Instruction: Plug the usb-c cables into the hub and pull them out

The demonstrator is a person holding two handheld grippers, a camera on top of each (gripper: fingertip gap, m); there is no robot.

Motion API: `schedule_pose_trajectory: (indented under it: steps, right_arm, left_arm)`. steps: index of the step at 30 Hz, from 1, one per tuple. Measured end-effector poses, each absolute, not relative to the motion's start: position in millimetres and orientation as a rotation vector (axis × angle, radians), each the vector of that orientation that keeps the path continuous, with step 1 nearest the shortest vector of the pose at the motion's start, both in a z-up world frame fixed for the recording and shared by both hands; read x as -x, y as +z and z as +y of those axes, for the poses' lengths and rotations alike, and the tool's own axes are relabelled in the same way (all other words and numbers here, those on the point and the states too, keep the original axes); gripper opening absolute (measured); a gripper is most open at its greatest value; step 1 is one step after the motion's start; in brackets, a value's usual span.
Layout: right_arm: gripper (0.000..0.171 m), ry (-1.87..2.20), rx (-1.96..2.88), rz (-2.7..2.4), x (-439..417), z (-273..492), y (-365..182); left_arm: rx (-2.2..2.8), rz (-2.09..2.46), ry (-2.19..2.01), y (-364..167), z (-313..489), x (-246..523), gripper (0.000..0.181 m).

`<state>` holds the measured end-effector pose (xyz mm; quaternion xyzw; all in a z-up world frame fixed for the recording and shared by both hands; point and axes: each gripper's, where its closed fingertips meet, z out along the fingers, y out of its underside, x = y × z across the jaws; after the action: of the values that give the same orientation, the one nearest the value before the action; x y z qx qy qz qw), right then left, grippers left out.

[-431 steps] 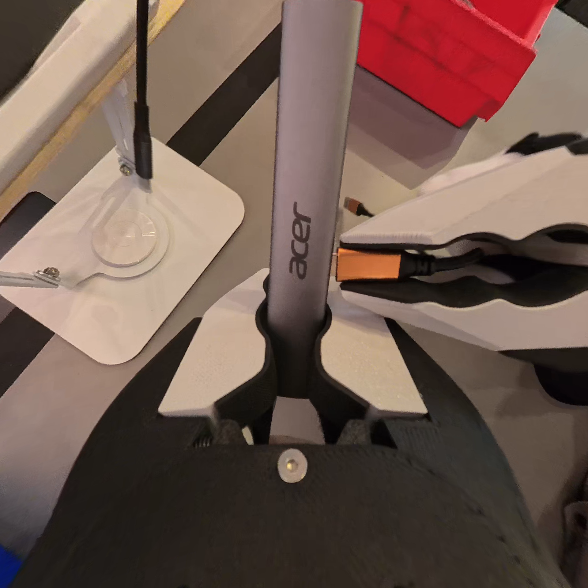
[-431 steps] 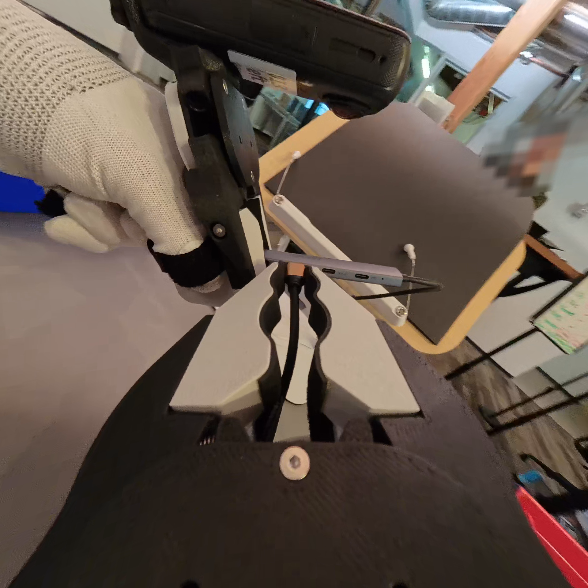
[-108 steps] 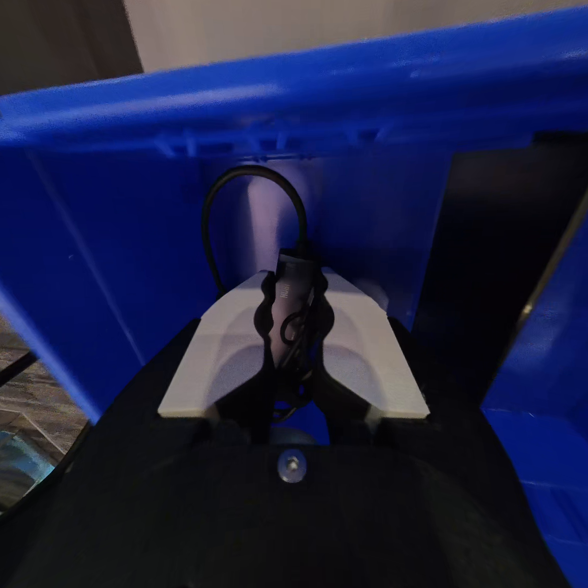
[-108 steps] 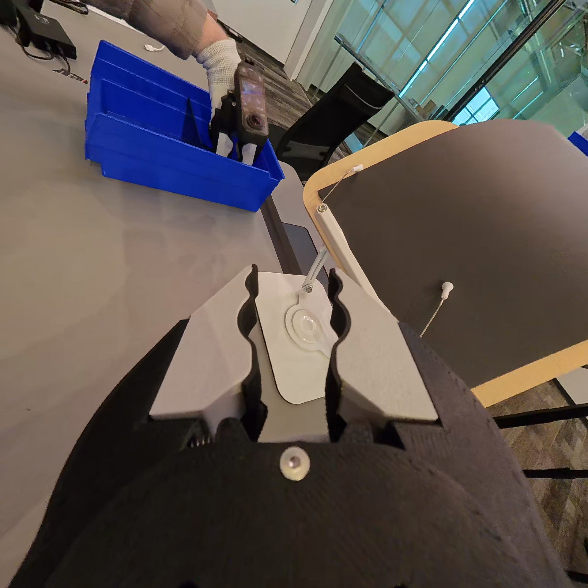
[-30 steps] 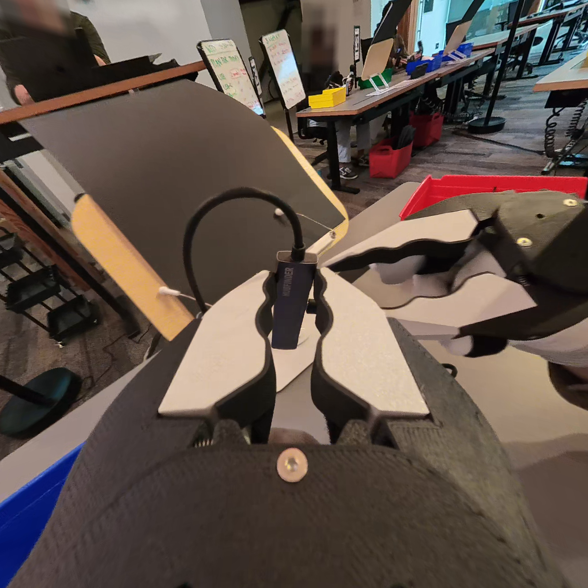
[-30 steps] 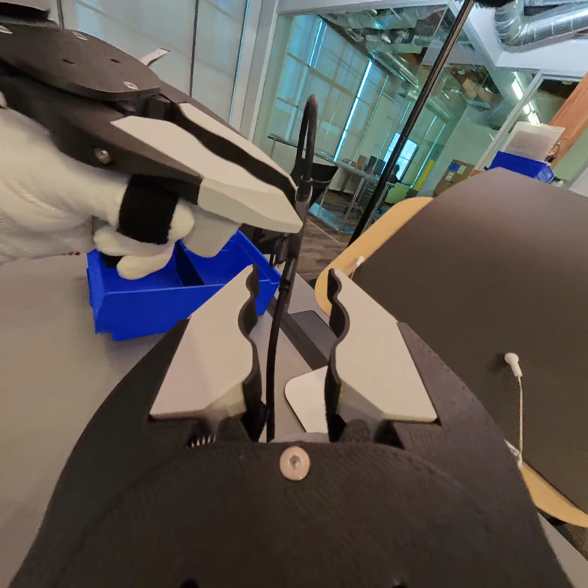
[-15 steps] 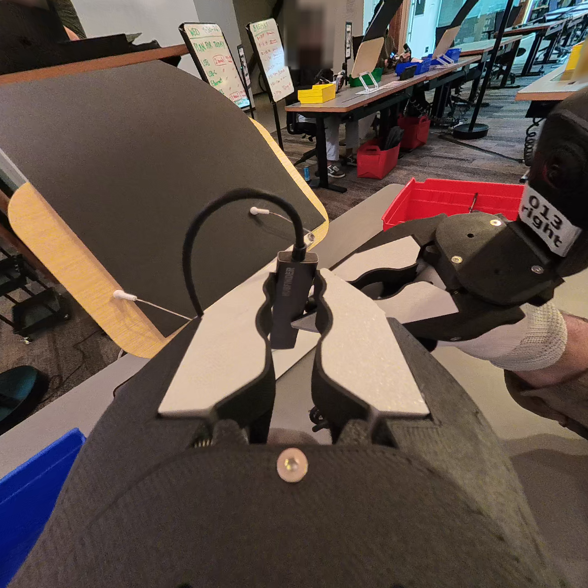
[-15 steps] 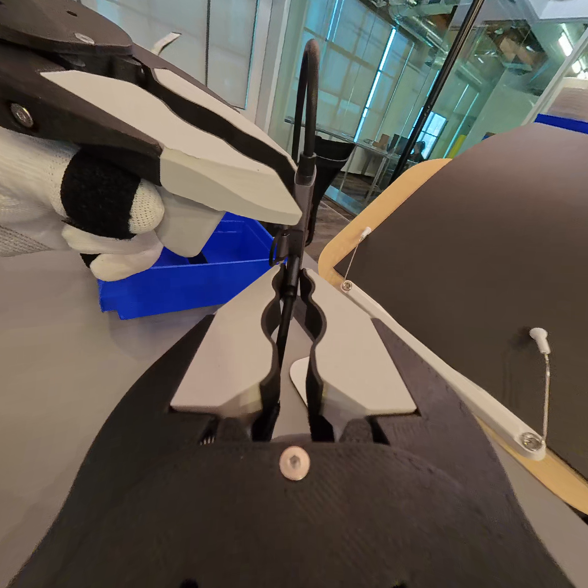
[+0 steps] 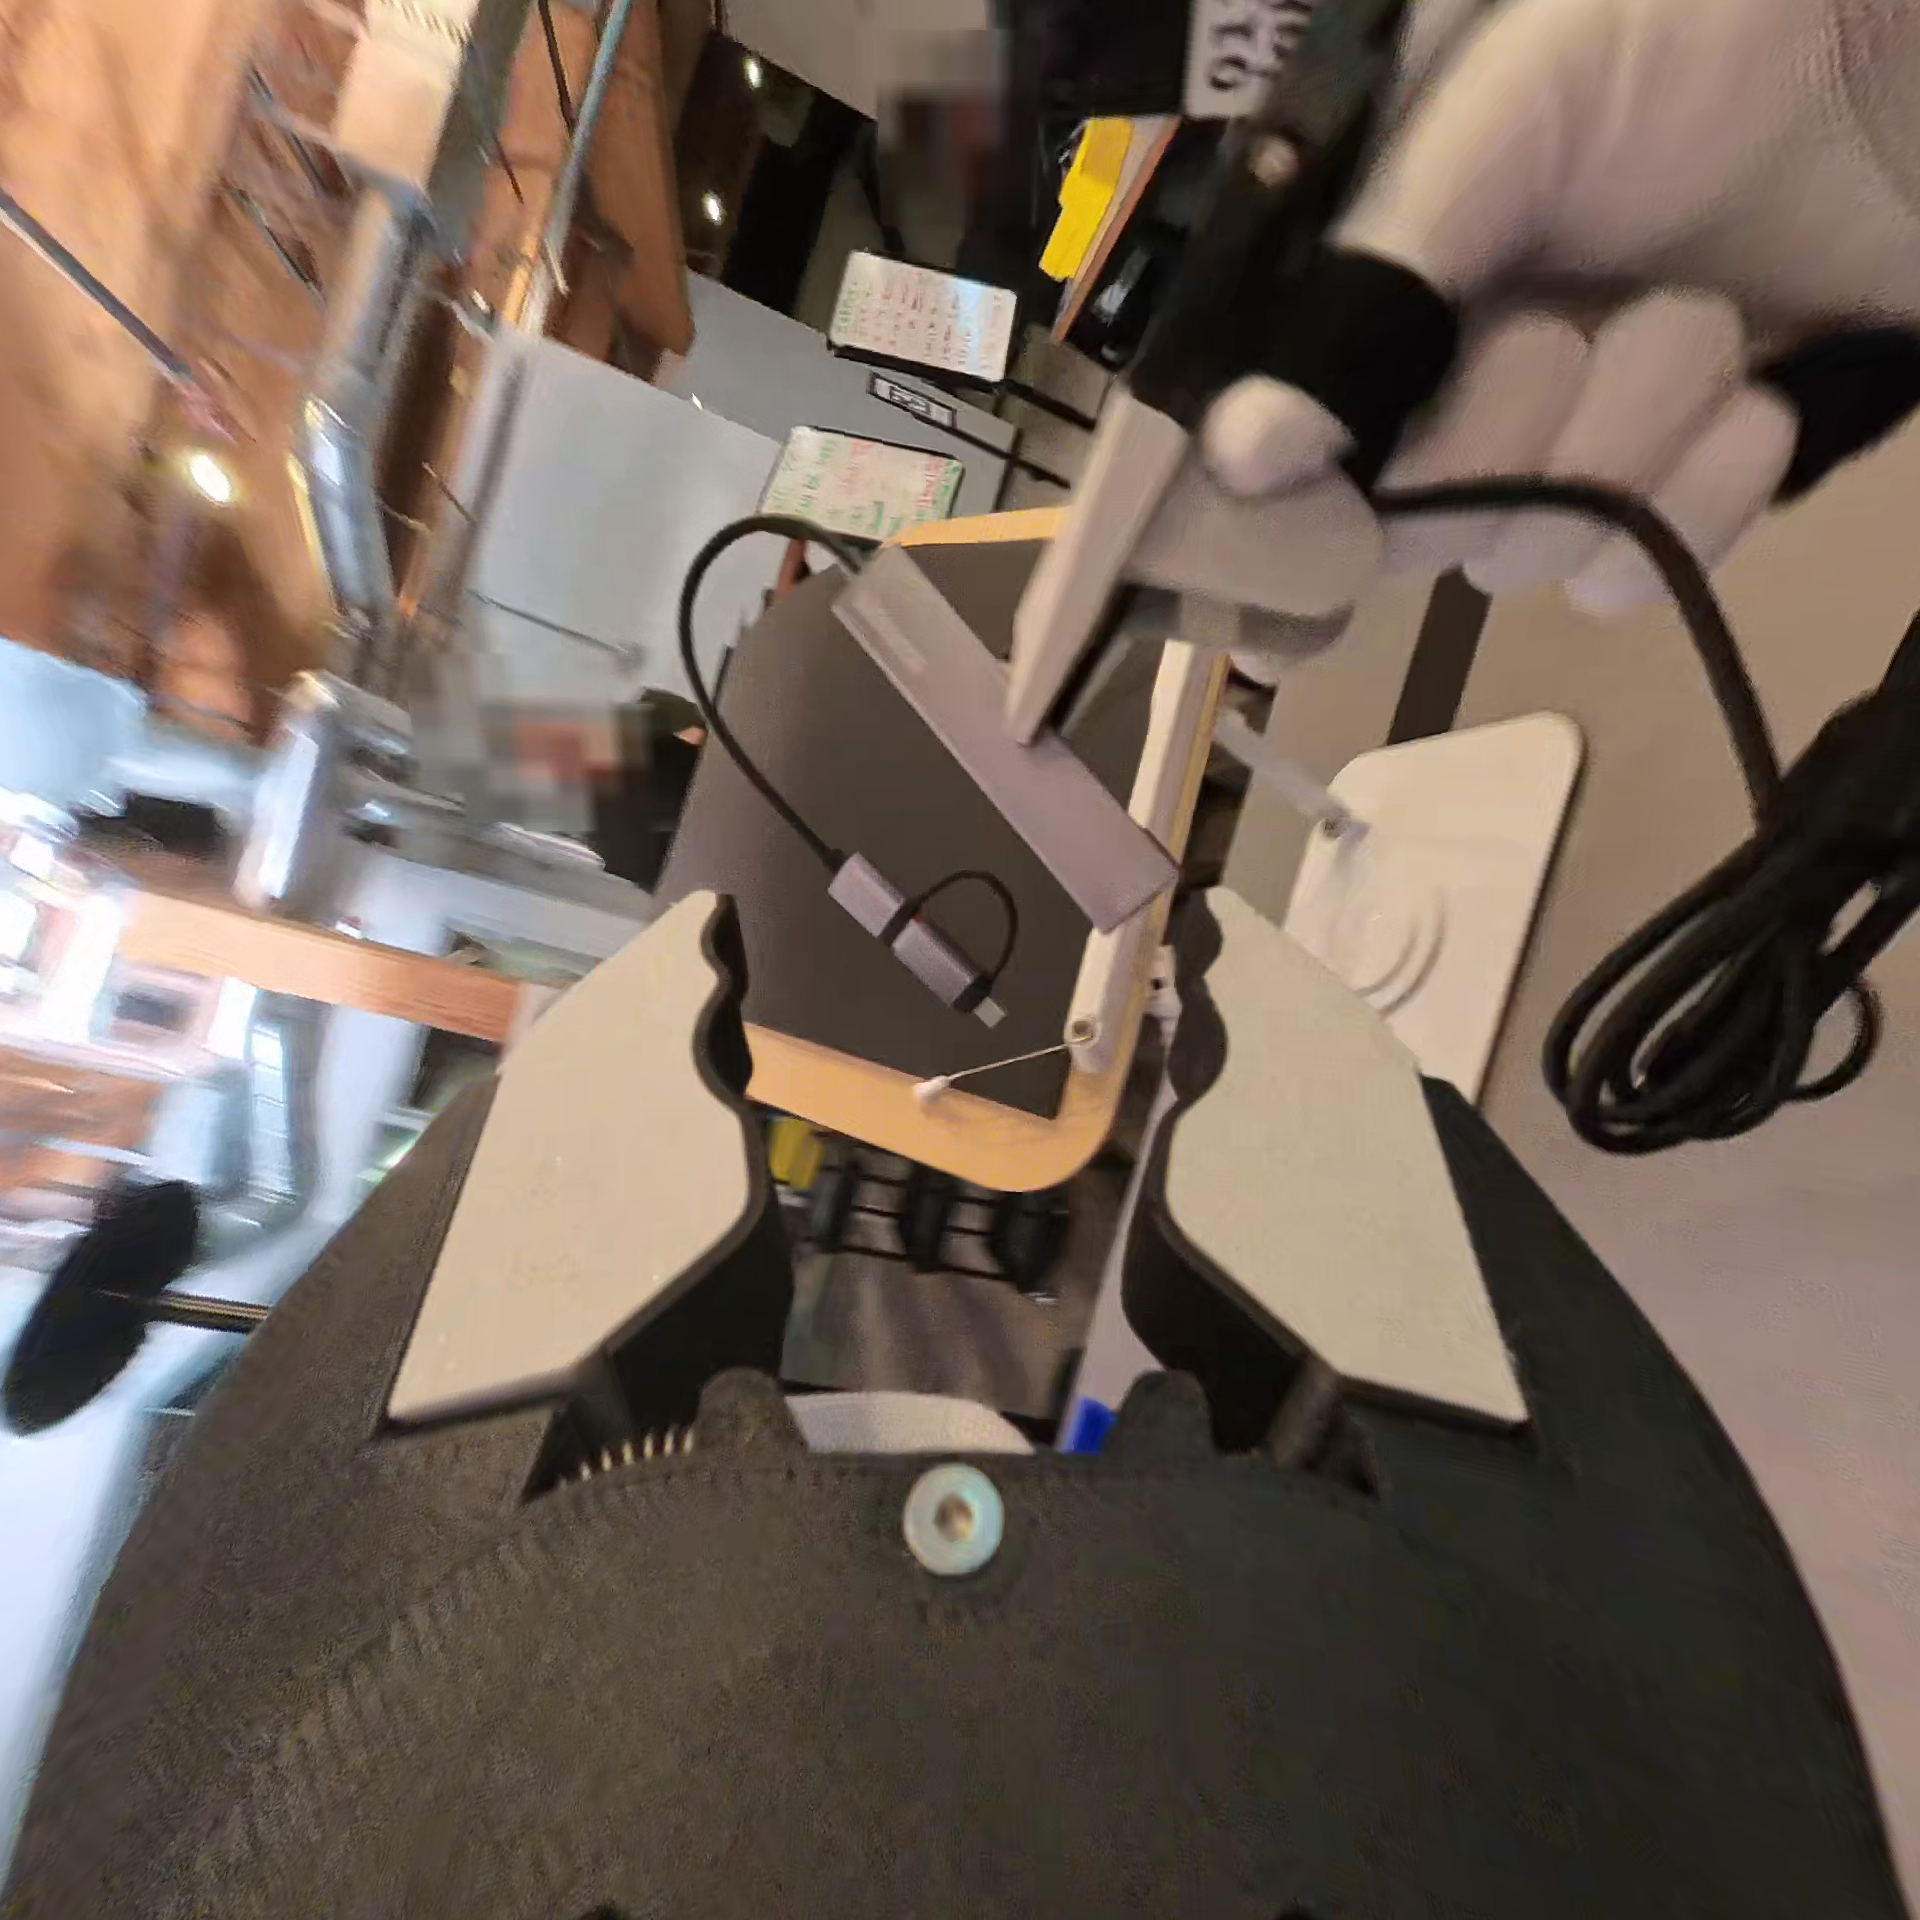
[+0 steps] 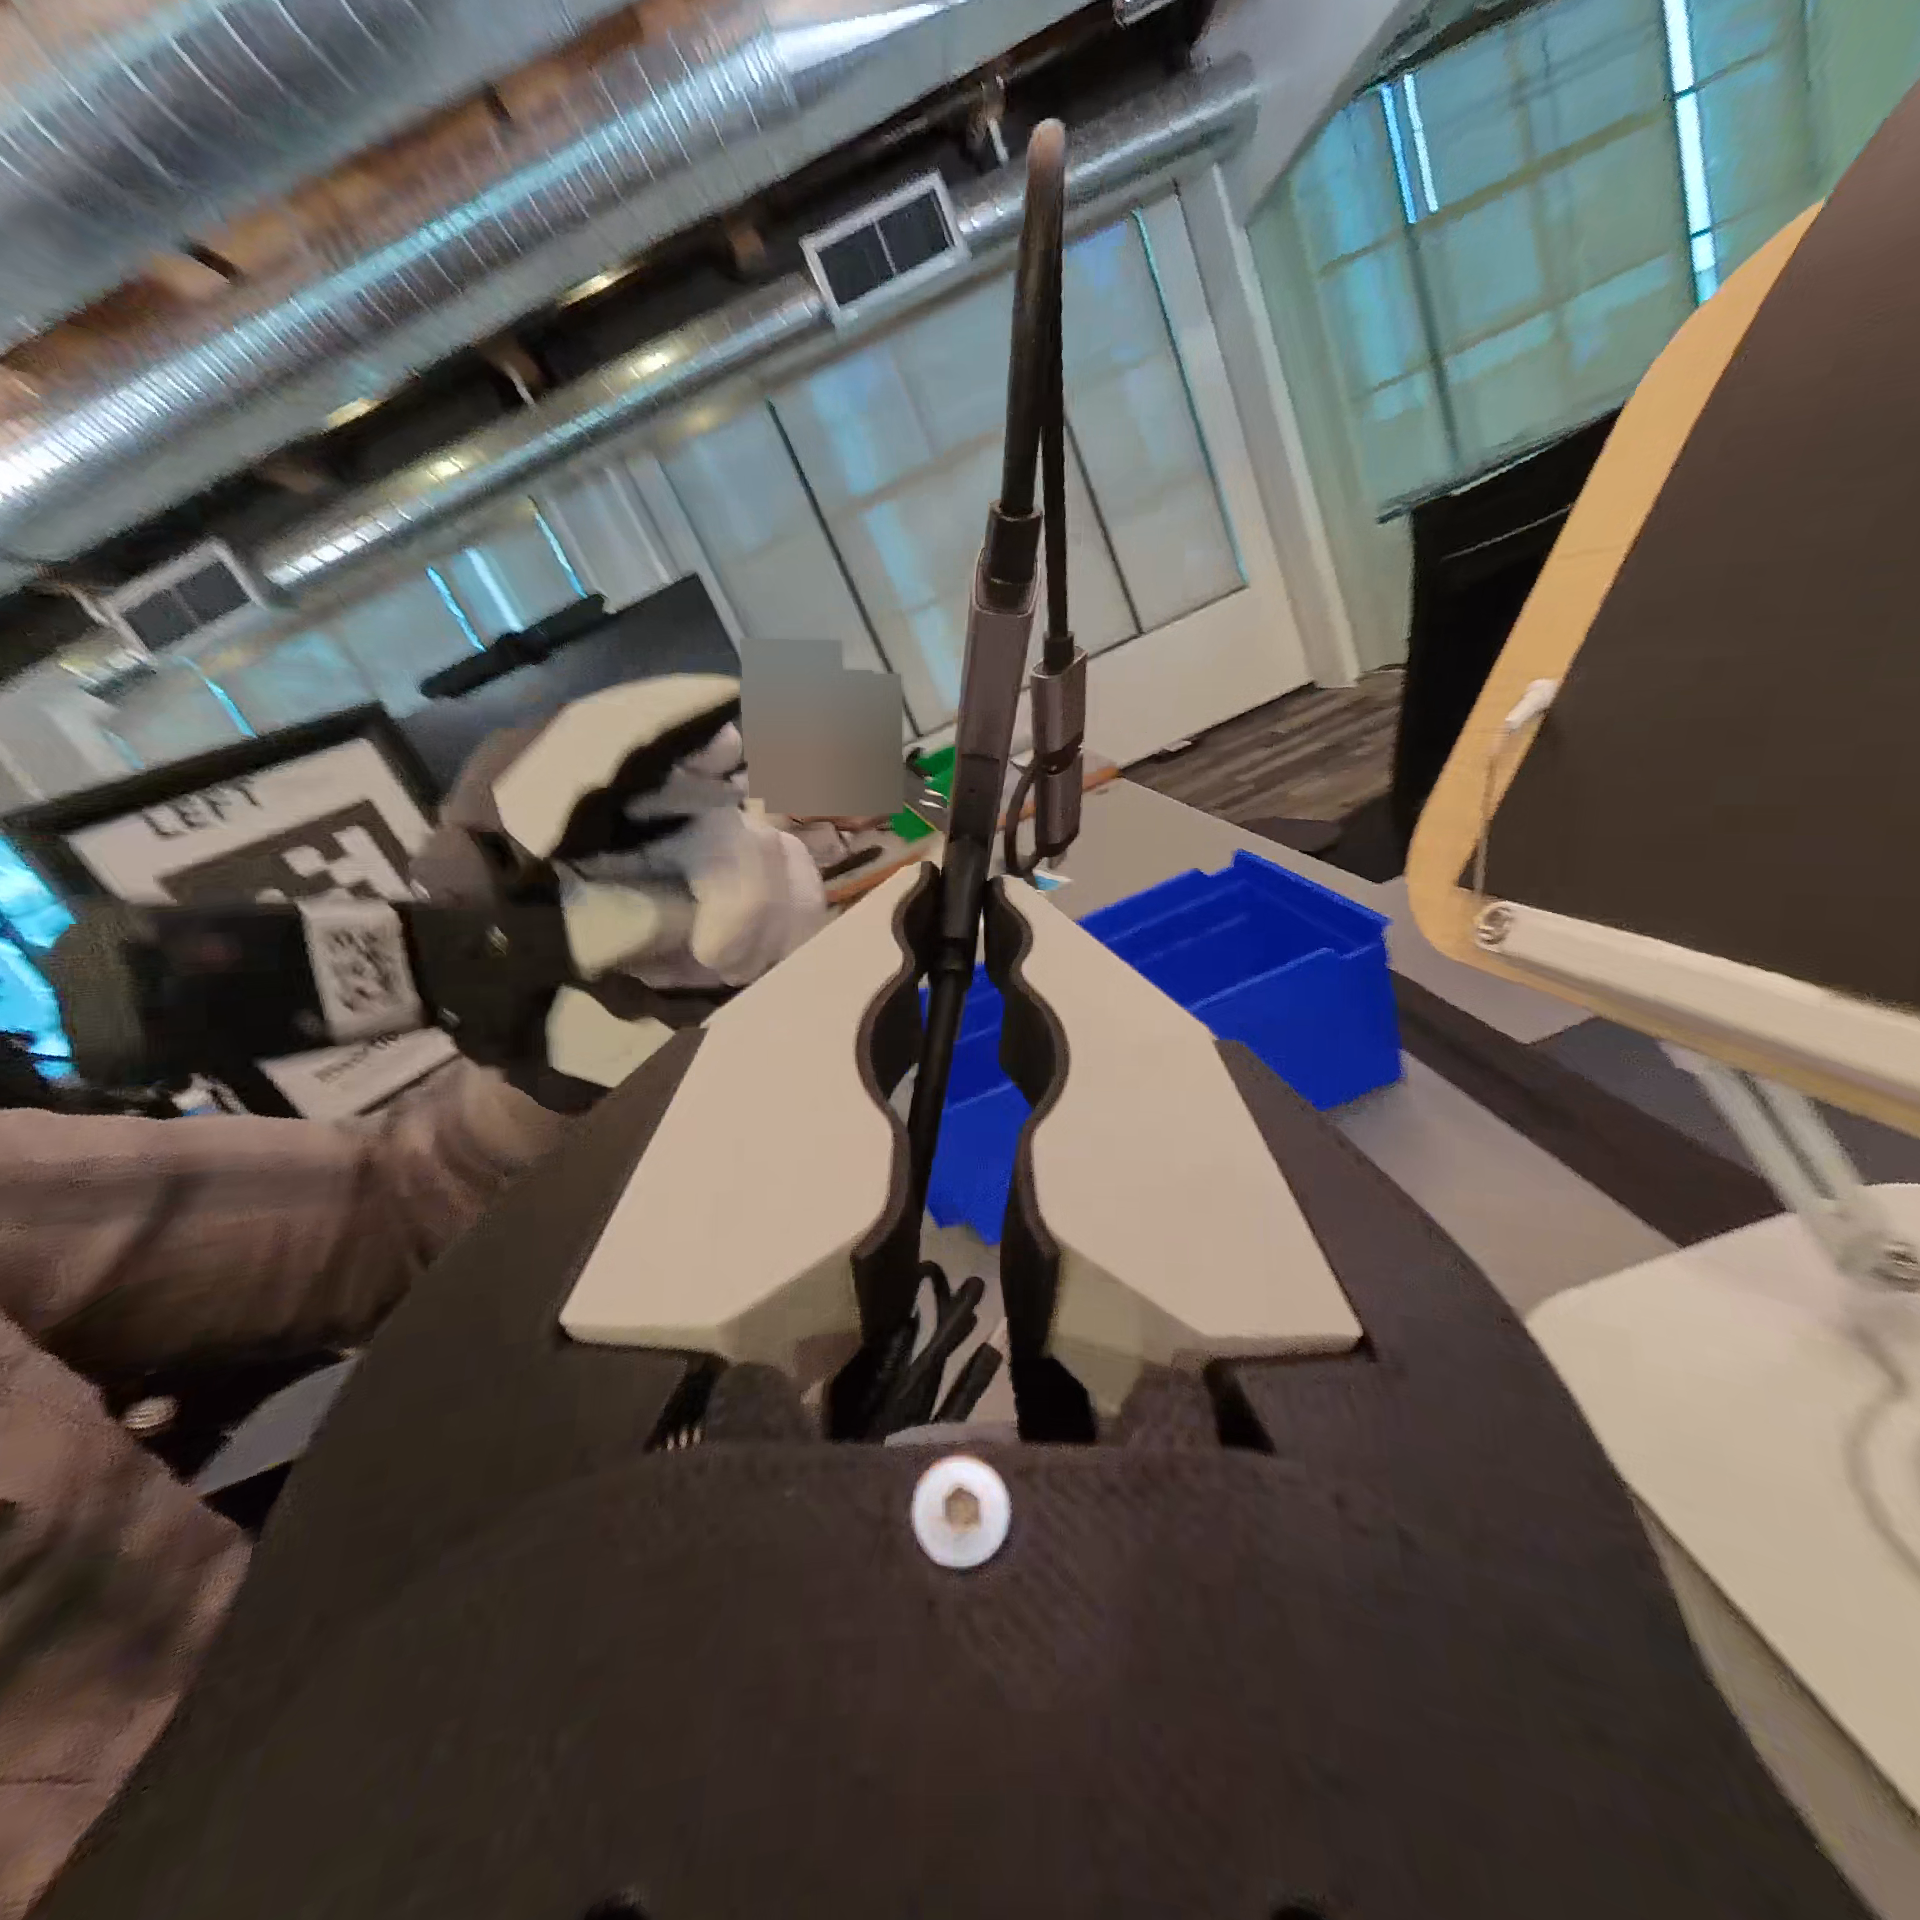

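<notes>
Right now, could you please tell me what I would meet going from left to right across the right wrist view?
left gripper → grey hub, clamped in the right gripper → blue bin → black board with a wooden rim

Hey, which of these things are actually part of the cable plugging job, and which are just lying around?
Job: grey hub; black cable, clamped in right gripper; open left gripper.
Lying about: blue bin; white stand base; dark board.
</notes>
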<state>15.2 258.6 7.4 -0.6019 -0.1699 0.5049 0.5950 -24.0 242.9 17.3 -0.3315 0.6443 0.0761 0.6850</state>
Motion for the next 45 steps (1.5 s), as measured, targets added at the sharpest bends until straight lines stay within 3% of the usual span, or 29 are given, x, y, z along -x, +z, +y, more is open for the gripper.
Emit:
schedule_pose_trajectory:
  steps: [6,8,12,16,22,26,30,39,45]
  right_arm:
    - [0.006,1.368,1.364,-0.382,-1,248,14]
    - [0.005,1.415,1.362,-0.385,5,247,13]
    - [0.005,1.502,1.346,-0.343,8,248,13]
    - [0.005,1.535,1.343,-0.326,4,248,14]
    - [0.009,1.521,1.336,-0.285,1,252,15]
    - [0.036,1.417,1.36,-0.27,-5,259,12]
    - [0.04,1.123,1.396,-0.349,-17,265,8]
    - [0.02,0.372,1.397,-0.587,-27,264,14]
    - [0.01,0.423,1.407,-0.591,-21,265,8]
  left_arm:
    - [0.409,1.404,0.524,2,253,13,0.075]
    - [0.329,1.365,0.579,4,253,9,0.065]
    - [0.218,1.326,0.626,4,248,3,0.021]
    - [0.192,1.286,0.627,8,245,0,0.013]
    - [0.24,1.323,0.609,11,249,-3,0.011]
    - [0.308,1.355,0.578,11,252,-2,0.01]
    - [0.447,1.423,0.524,9,262,-1,0.01]
    - [0.655,1.521,0.409,15,270,-2,0.011]
    - [0.674,1.528,0.358,12,258,-6,0.011]
